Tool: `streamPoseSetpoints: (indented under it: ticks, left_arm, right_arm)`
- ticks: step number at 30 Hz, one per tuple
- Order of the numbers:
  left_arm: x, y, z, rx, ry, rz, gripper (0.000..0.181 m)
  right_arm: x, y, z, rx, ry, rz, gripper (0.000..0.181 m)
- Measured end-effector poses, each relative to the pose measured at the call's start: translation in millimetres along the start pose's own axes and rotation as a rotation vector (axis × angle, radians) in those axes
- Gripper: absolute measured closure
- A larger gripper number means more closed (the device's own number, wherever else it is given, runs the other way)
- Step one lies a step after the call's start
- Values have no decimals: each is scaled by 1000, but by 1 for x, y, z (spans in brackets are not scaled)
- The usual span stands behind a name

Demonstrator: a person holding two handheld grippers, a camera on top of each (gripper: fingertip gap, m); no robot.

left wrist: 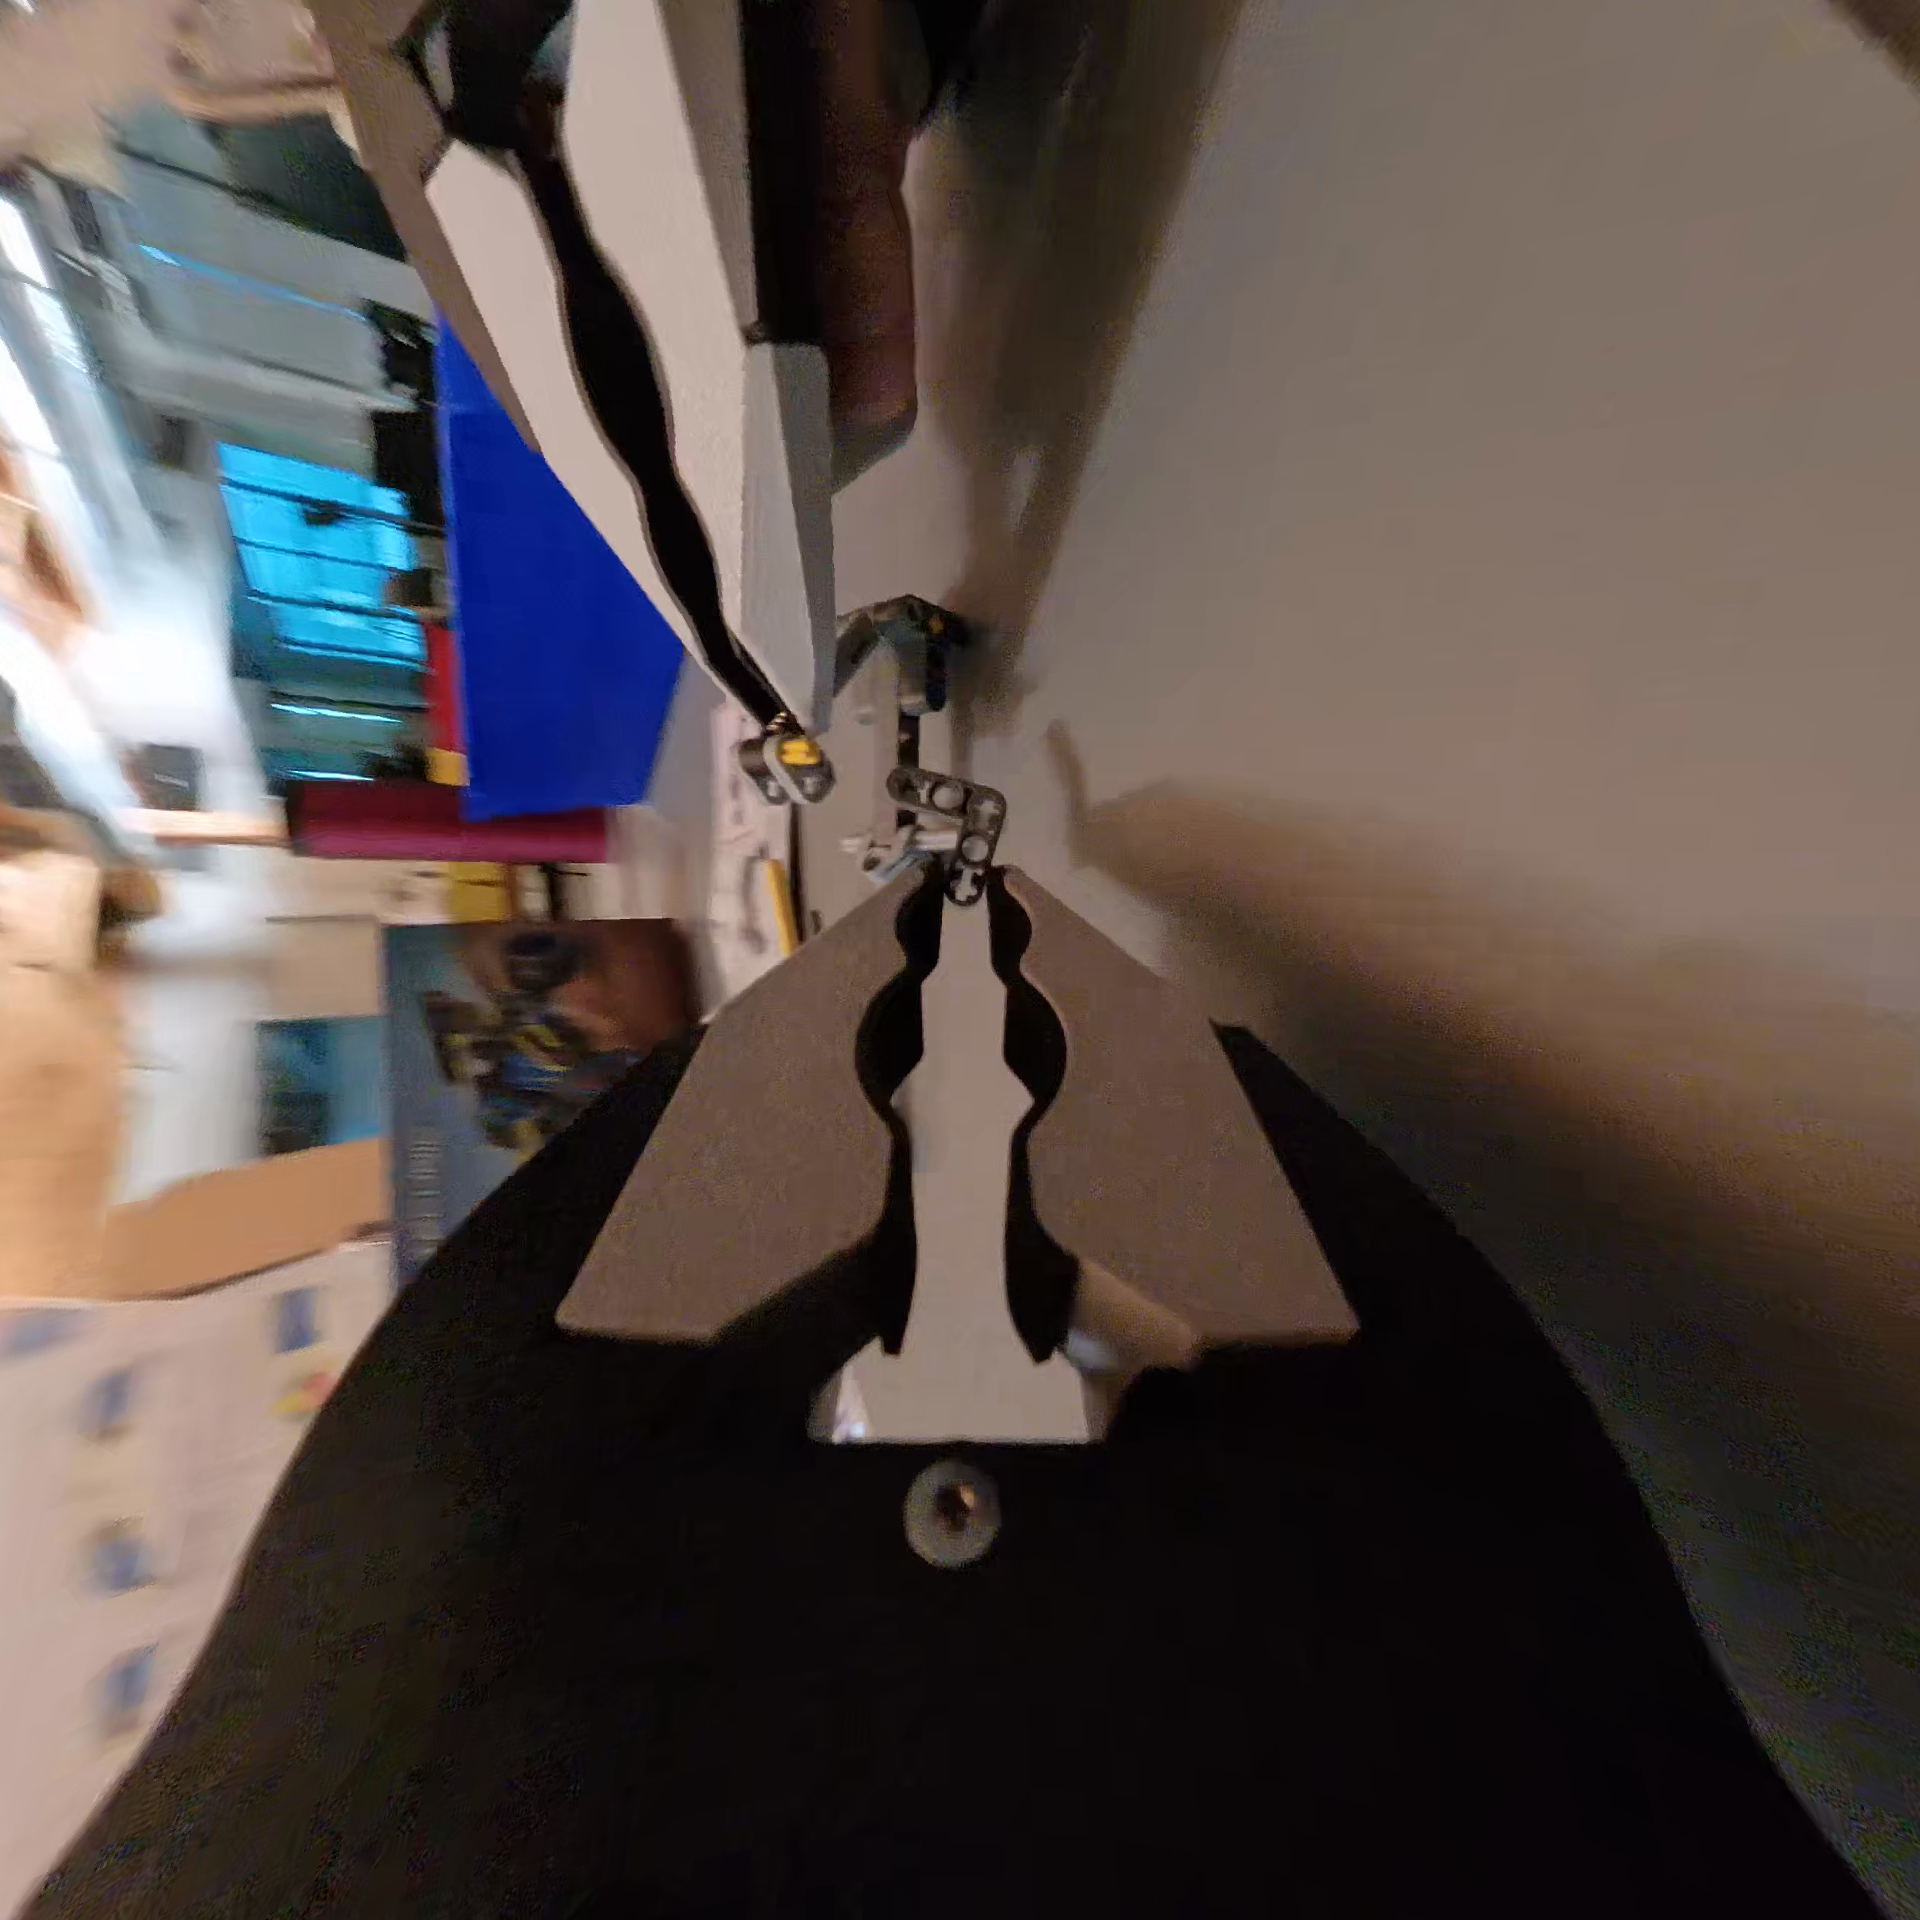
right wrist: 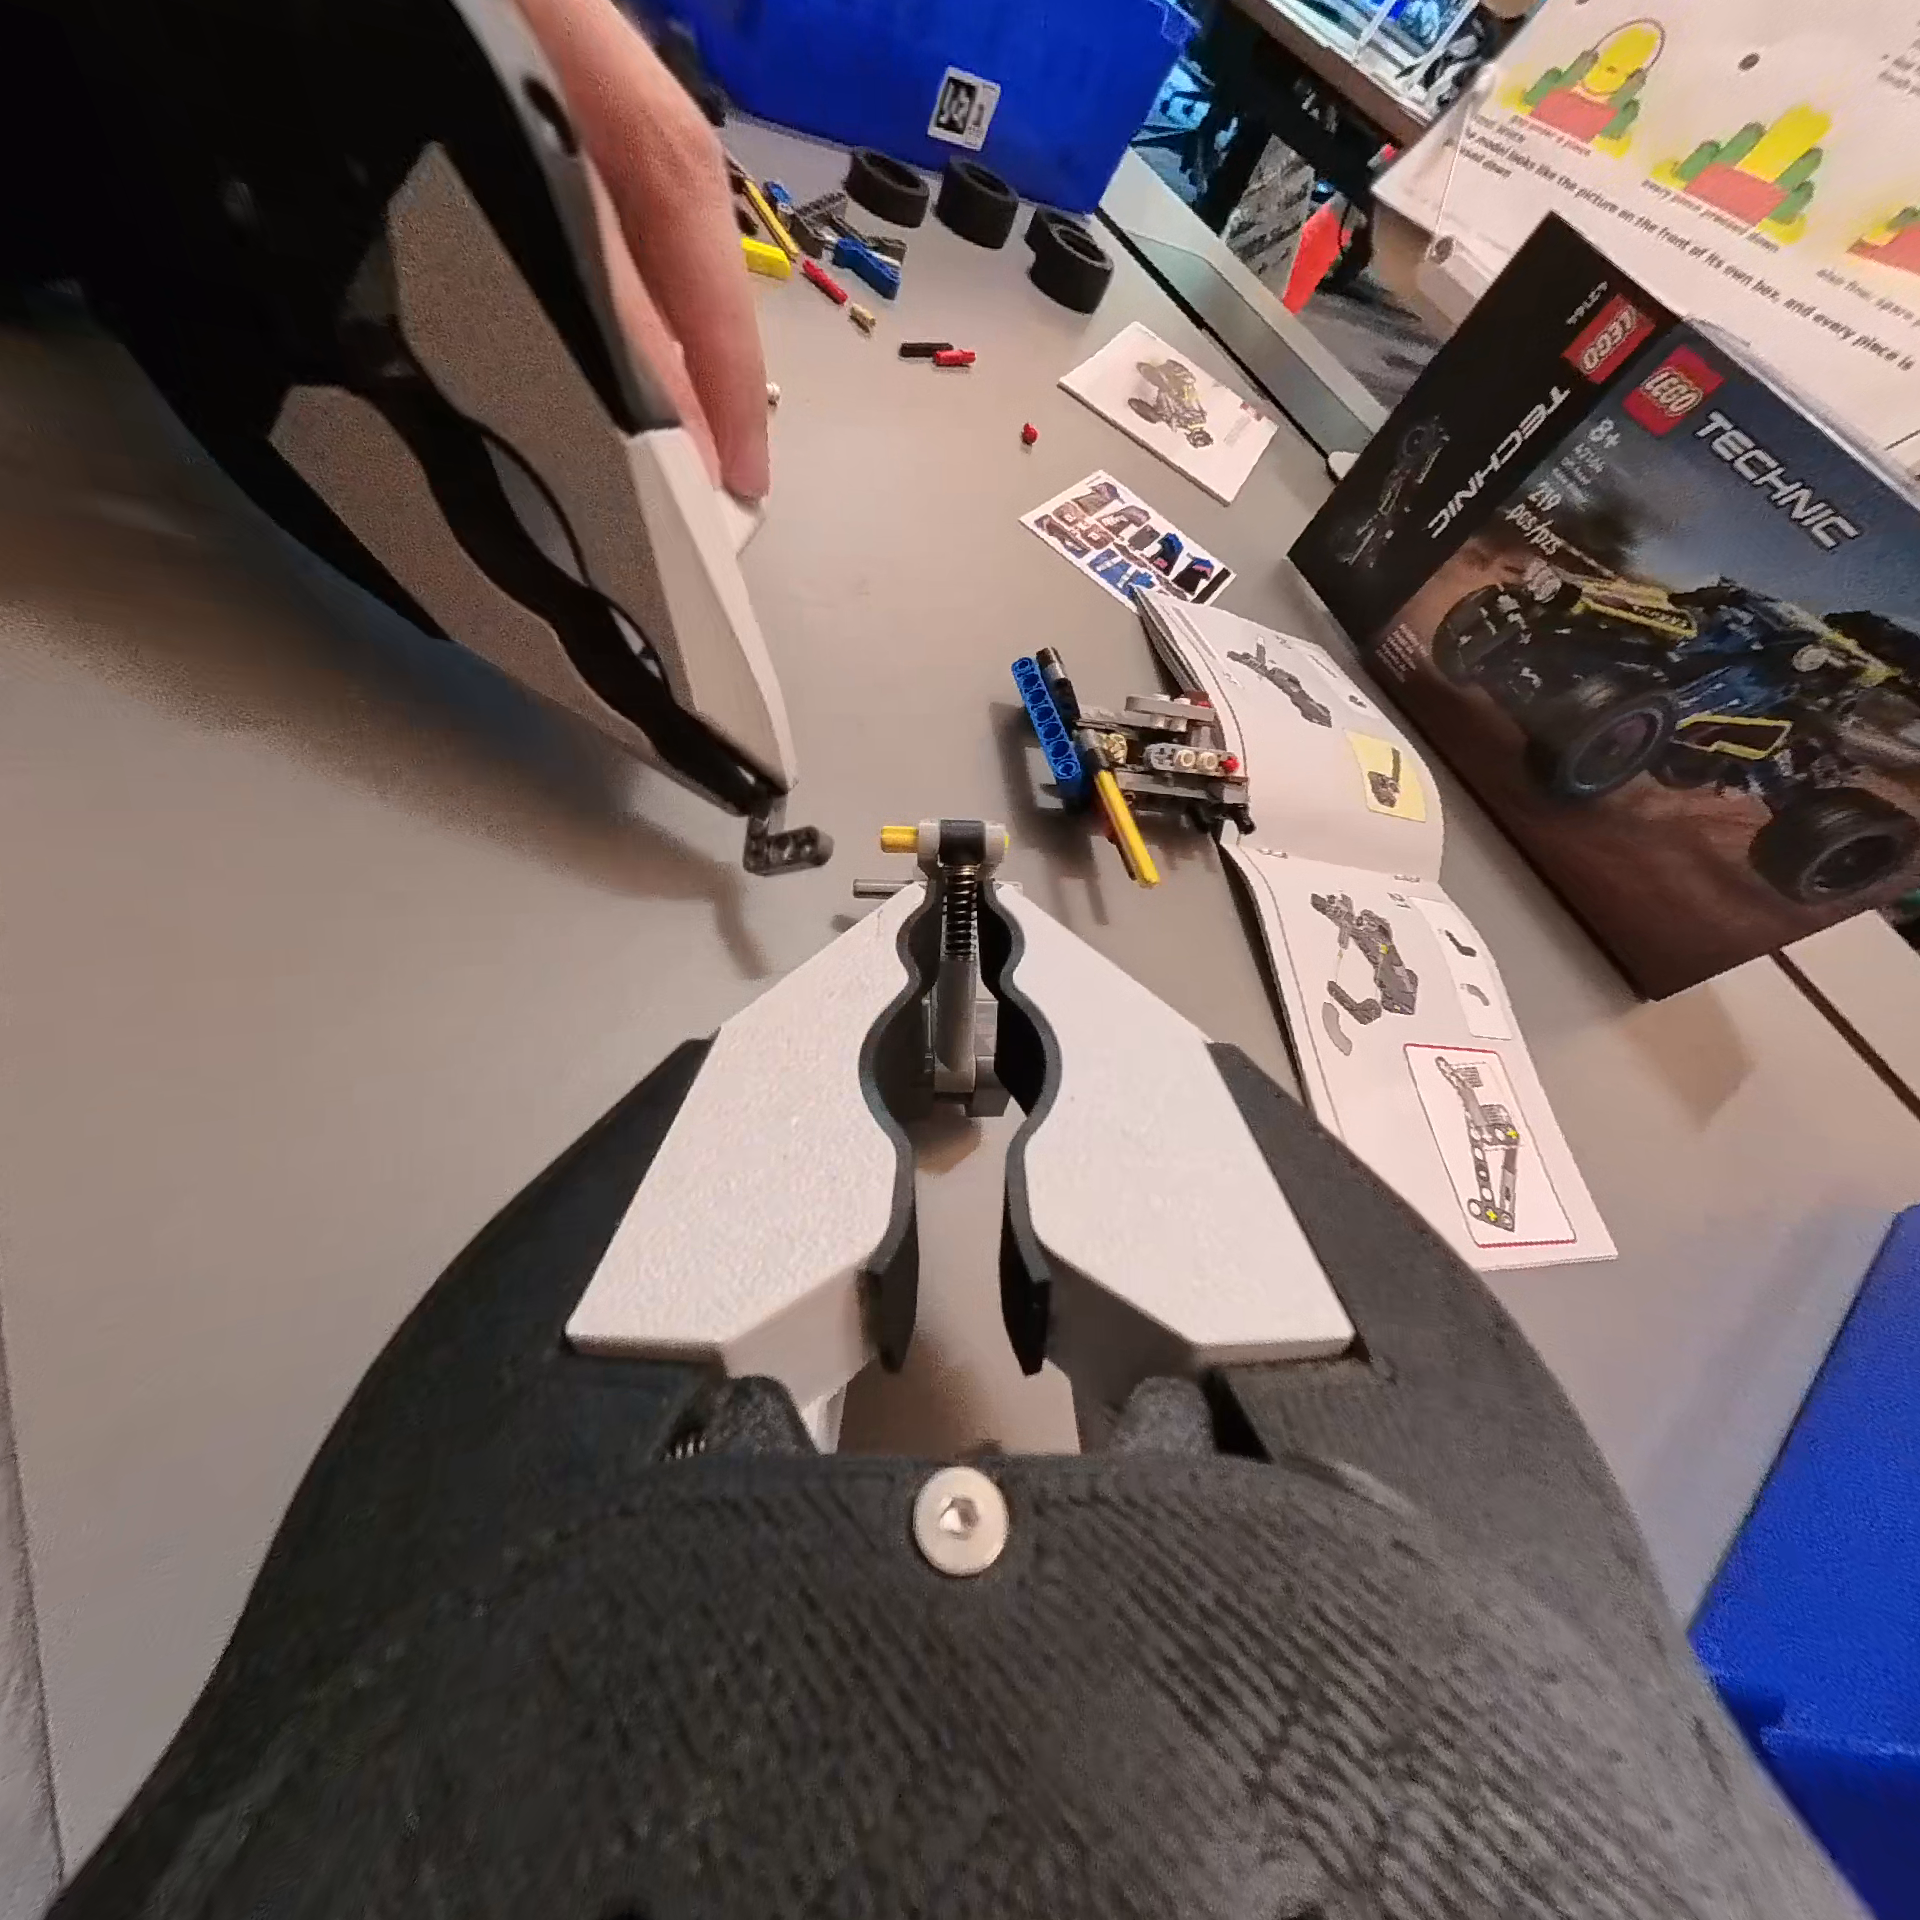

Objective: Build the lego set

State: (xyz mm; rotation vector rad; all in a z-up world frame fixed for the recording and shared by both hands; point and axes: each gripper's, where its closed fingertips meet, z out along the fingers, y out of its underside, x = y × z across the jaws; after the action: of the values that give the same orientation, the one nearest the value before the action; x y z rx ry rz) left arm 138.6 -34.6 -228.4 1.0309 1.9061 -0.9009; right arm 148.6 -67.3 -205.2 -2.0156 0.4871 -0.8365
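My left gripper is shut on one end of a dark L-shaped beam and holds it just above the grey table. In the right wrist view the left gripper comes in from the upper left with the same beam at its tips. My right gripper is shut on a grey shock absorber with a black spring and a yellow pin at its head. The beam is a little to the left of that head, apart from it. The right gripper also shows in the left wrist view, with the absorber's head at its tips.
A partly built assembly with a blue beam and yellow axle lies beyond my right gripper. An open instruction booklet and the set's box are on the right. A sticker sheet, black tyres, loose pieces and blue bins lie farther back. The tips of one gripper are about 5 cm away from the tips of the other.
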Motion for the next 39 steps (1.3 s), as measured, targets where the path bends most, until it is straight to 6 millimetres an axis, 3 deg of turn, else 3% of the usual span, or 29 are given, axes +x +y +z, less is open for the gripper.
streamPoseSetpoints:
  ticks: [5,11,14,17,19,23,28,33,39]
  left_arm:
    - [11,-3,-2,-26,-50,282,176]
    - [7,3,1,-105,-139,664,177]
    - [5,4,3,-121,-156,731,177]
    - [9,9,2,-125,-77,610,177]
    - [12,10,1,-124,11,438,177]
    - [21,5,-4,-102,286,3,177]
    - [30,-7,-9,-62,583,-404,177]
    - [35,-12,-9,-5,701,-613,177]
    - [34,-11,-11,45,707,-673,172]
  right_arm:
    - [-4,2,2,-20,4,-30,177]
    - [-16,7,7,-72,-95,-5,177]
    - [-16,8,8,-85,-117,56,177]
    - [-11,9,9,-93,-112,115,177]
    - [-7,8,9,-86,-101,132,178]
    - [-3,5,8,-53,-38,40,178]
    - [-2,4,8,-40,34,-100,178]
    - [-3,-3,6,14,61,-157,178]
    - [-1,-12,1,85,50,-145,178]
